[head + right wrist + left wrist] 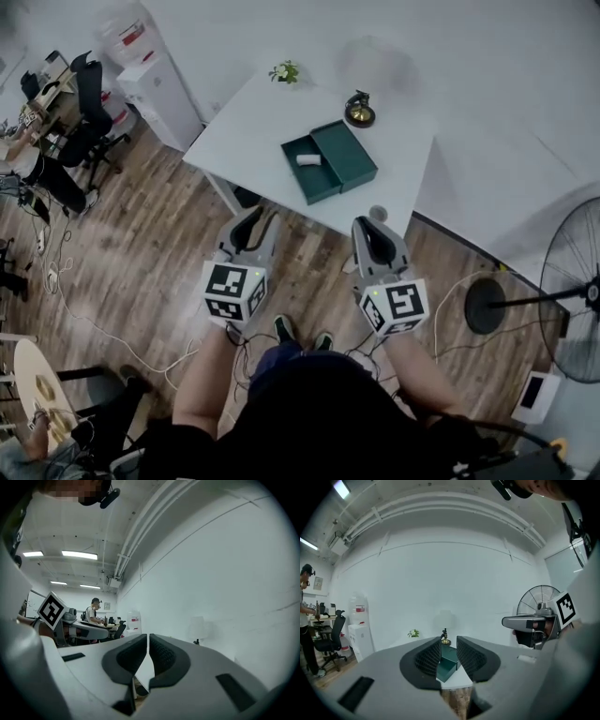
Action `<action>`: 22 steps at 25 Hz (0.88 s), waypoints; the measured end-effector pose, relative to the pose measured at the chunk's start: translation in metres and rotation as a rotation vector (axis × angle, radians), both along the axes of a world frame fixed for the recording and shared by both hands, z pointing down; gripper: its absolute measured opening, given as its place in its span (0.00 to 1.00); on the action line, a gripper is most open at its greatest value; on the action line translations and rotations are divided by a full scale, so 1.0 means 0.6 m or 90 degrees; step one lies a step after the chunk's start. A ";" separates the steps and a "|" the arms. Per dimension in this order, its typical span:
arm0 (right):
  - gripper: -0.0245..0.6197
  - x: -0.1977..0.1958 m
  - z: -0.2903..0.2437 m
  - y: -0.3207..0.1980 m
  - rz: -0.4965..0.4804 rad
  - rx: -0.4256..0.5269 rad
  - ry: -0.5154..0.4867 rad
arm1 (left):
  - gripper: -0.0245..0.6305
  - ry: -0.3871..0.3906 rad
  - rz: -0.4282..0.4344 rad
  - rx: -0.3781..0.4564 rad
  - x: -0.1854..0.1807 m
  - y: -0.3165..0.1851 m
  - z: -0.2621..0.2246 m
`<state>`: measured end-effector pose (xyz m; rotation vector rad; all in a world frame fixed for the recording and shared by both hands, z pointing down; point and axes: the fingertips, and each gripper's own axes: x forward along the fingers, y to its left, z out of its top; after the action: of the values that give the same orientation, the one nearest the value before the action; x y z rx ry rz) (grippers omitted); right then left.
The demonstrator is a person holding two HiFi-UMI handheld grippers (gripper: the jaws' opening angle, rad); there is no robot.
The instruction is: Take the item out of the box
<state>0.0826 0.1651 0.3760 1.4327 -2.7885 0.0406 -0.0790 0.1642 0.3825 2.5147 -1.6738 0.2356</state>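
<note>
Progress: not begun | small white item [307, 159] lying inside open dark green rectangular box [330, 161] on white surface [248, 131], well ahead of both grippers | left gripper [251, 225] slightly parted, empty | right gripper [375, 230] pressed closed, empty | left to do: reach, grasp, lift out

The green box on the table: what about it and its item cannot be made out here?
1. Item: in the head view it is only a small white shape in the box, too small to identify.
2. Left gripper view: the item does not show; the box's wall or the left tool covers it.
3. Right gripper view: the right tool, jaws almost together, shows only a sliver of table; no box.
</note>
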 end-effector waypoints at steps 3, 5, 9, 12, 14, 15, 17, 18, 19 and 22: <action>0.07 0.008 -0.015 0.007 -0.016 0.020 0.006 | 0.19 -0.007 -0.008 0.008 0.012 0.009 -0.015; 0.07 0.011 -0.017 0.006 -0.019 0.028 0.012 | 0.19 -0.017 -0.008 0.008 0.016 0.013 -0.018; 0.05 0.018 -0.012 -0.003 -0.007 0.027 0.009 | 0.19 -0.028 -0.011 0.006 0.004 0.005 -0.011; 0.05 0.019 -0.010 -0.028 0.006 0.030 0.012 | 0.19 -0.019 -0.006 0.009 -0.001 -0.027 -0.007; 0.05 0.018 -0.006 -0.047 0.016 0.025 0.016 | 0.19 -0.016 0.006 0.008 0.000 -0.052 -0.002; 0.05 0.016 -0.004 -0.057 0.021 0.022 0.018 | 0.19 -0.014 0.012 0.008 -0.001 -0.065 0.000; 0.05 0.009 -0.003 -0.082 0.034 0.020 0.021 | 0.19 -0.009 0.024 0.009 -0.008 -0.093 0.004; 0.05 0.004 -0.003 -0.095 0.040 0.020 0.024 | 0.19 -0.006 0.029 0.010 -0.014 -0.109 0.005; 0.05 -0.003 -0.004 -0.109 0.046 0.019 0.027 | 0.19 -0.004 0.034 0.012 -0.022 -0.126 0.006; 0.05 -0.029 -0.007 -0.151 0.060 0.016 0.034 | 0.19 0.005 0.043 0.014 -0.052 -0.178 0.005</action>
<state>0.0654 0.0742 0.3719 1.5470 -2.6869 -0.0332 -0.1100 0.0574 0.3857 2.5869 -1.5995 0.2150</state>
